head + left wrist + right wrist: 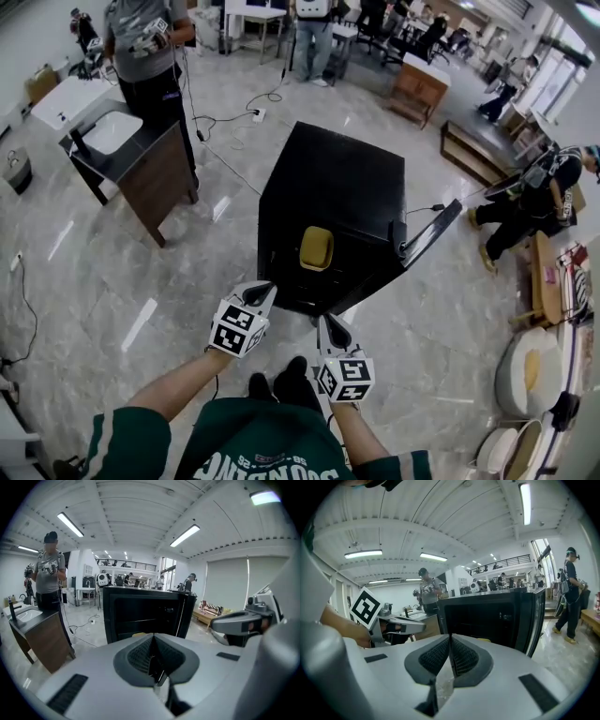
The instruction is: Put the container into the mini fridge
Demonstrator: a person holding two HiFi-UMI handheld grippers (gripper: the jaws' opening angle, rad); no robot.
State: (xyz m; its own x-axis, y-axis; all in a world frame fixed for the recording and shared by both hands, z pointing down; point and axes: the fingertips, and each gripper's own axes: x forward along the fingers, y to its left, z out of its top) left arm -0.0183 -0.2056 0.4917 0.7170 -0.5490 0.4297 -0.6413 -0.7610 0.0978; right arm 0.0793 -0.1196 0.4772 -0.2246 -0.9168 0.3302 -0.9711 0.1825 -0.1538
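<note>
Standing at the black mini fridge, we held both grippers low on its near side. The left gripper and right gripper each had jaws pressed together, gripping nothing. The yellow container sat inside the fridge, whose door hung open on the right.

Your left gripper pointed at the black mini fridge with its jaws pressed together and nothing between them. The fridge door stood open on the right. A yellow sliver of the container peeked over the gripper's body at the bottom of the fridge opening. Your right gripper reached in from the right. A person stood at the left behind a wooden sink cabinet, and a cable lay on the floor.
</note>
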